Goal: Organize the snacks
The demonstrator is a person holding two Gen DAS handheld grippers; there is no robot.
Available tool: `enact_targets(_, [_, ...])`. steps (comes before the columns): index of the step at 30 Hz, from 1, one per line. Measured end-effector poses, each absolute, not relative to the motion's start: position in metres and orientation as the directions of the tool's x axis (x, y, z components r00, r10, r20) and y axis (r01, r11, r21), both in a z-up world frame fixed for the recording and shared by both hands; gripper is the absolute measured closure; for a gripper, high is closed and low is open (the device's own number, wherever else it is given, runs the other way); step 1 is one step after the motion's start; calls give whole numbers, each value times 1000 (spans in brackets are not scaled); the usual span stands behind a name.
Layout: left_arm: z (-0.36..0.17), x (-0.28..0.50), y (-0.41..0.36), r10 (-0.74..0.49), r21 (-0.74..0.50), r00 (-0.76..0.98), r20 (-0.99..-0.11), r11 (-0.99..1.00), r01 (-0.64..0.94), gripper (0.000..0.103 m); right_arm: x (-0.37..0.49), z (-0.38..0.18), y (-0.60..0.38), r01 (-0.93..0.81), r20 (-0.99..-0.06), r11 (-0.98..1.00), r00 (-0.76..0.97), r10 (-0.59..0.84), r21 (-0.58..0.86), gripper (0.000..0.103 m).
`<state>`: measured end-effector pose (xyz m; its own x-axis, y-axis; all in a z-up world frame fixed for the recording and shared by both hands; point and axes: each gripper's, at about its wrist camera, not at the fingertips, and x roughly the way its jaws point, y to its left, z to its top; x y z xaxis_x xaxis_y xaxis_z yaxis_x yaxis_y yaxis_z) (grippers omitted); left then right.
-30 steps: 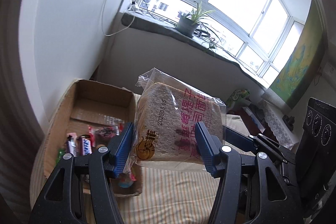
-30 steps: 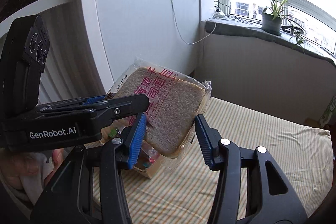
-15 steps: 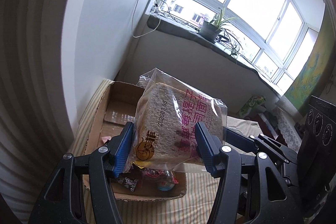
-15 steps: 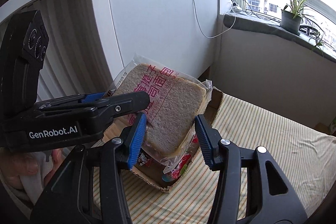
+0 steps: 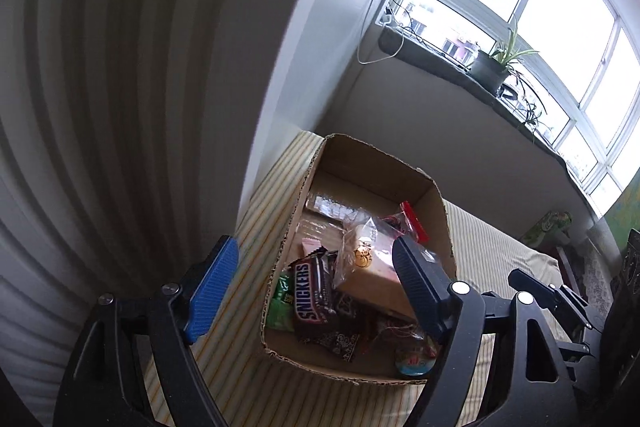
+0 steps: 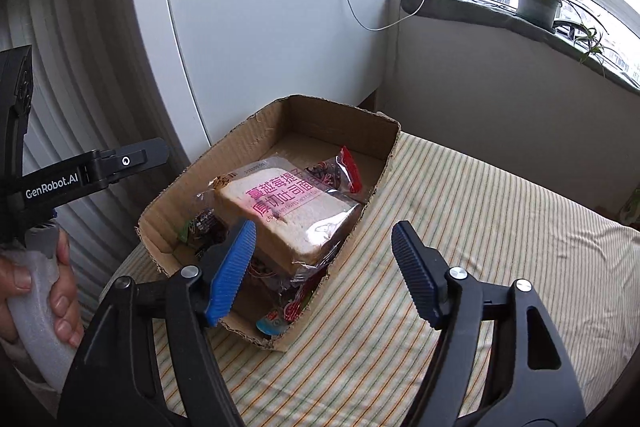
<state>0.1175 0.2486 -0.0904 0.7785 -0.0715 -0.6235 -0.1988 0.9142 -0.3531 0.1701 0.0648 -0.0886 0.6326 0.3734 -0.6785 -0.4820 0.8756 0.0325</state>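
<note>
We see both the left gripper (image 5: 316, 287) and right gripper (image 6: 324, 267) spread wide, jaws just opened, holding nothing; the clear-wrapped sliced bread pack (image 6: 286, 211) lies tilted inside the brown cardboard box (image 6: 336, 115), long axis along the box.

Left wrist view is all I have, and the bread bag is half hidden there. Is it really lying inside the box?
Observer: Yes. From the right wrist view, the bread bag lies tilted on the other snacks inside the cardboard box, pink print facing up.
Operator: Is the right gripper holding it?
Observer: No. The right gripper is open. Its jaws have just been opening, and neither pad presses on the bag.
Operator: Anything else I can't see?
Observer: A hand grips a white handle at that view's left edge.
</note>
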Motion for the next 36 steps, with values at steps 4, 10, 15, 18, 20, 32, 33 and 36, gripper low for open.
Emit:
enact_targets(4, [-82, 112, 245, -44, -323, 793, -608, 926, -197, 22, 163, -79, 68, -484, -657, 875, 653, 376, 19, 30])
enact_targets(10, [-74, 110, 235, 7, -268, 801, -598, 941, -208, 21, 153, -73, 67, -487, -639, 873, 671, 376, 2, 30])
enact_targets(15, [-68, 110, 221, 29, -234, 806, -591, 950, -206, 21, 150, -71, 49, -470, -629, 883, 683, 372, 12, 29])
enact_targets(18, [-63, 112, 204, 33, -206, 806, -591, 960, -190, 18, 147, -70, 26, -440, -622, 898, 699, 354, 18, 29])
enact_targets(20, [-59, 116, 187, 19, -191, 804, -594, 968, -165, 18, 145, -69, 7, -410, -620, 912, 709, 336, 25, 13])
enact_targets(32, [-45, 124, 47, -157, -168, 794, -587, 983, 71, 7, 109, -50, -145, -117, -572, 993, 815, 96, 0, 0])
enact_targets(33, [-43, 122, 37, -164, -164, 797, -582, 983, 82, 4, 104, -45, -156, -93, -561, 996, 825, 75, -4, 0])
enact_targets(36, [-32, 112, 10, -188, -150, 816, -546, 981, 126, 1, 86, -33, -184, -20, -529, 1000, 849, 6, -21, 0])
